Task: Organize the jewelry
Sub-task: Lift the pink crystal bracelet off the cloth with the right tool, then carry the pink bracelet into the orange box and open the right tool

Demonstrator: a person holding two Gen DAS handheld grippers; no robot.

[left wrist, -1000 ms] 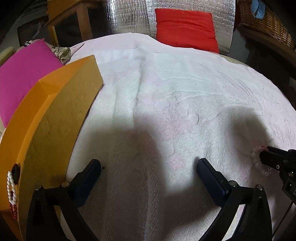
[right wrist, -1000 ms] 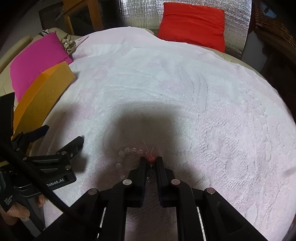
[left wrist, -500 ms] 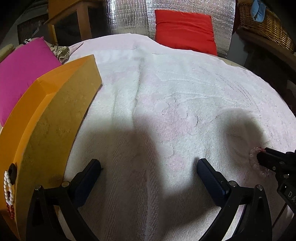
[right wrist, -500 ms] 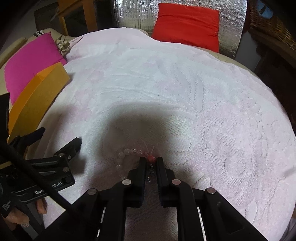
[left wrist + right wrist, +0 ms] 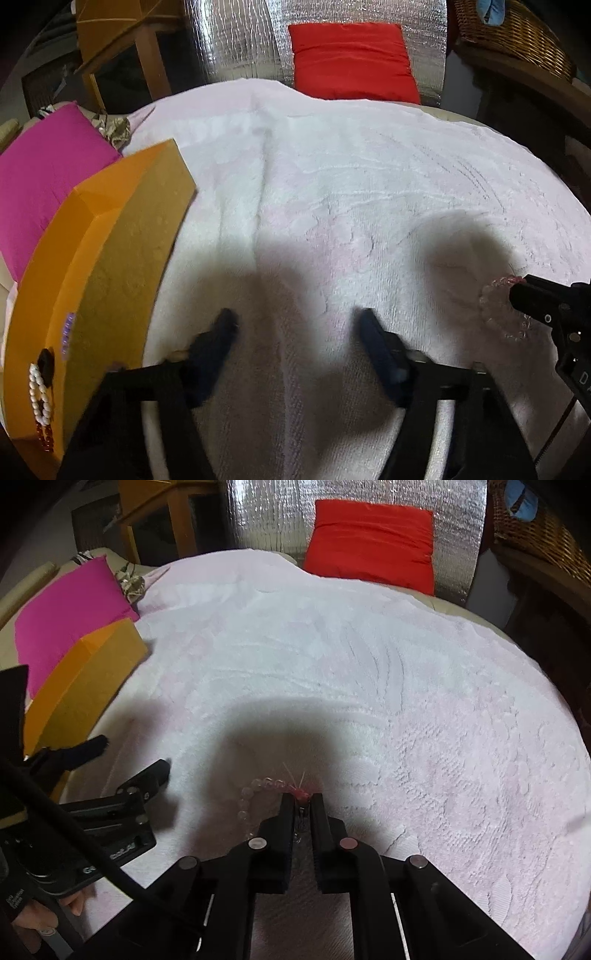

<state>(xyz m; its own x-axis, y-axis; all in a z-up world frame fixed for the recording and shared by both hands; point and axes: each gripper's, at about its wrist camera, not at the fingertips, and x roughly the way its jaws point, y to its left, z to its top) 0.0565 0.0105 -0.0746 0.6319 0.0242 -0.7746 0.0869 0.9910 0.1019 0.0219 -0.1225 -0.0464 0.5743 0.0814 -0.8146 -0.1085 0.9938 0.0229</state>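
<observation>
pickup step, looks like: the clear bead bracelet [image 5: 258, 794], low centre of frame on the pink towel [image 5: 369, 683], is pinched by the right gripper [image 5: 301, 801]. left gripper [image 5: 295, 325] is held released. next, it probably gets carried to the orange board [image 5: 110, 266] at left.

1. We see a bed covered by a pale pink-white towel [image 5: 369, 672] with a raised woven pattern; we take the towel as our landmark.
2. On the towel's near part lies a clear pink bead bracelet [image 5: 258, 790], in shadow.
3. At the towel's left edge rests an orange foam block [image 5: 110, 258], lying partly on it.
4. Left of the towel, beyond the block, lies a magenta cushion [image 5: 70, 605].
5. At the towel's far edge sits a red cushion [image 5: 373, 542], against a silver foil panel.
6. A crumpled patterned cloth [image 5: 131, 583] lies at the towel's far left corner.
</observation>
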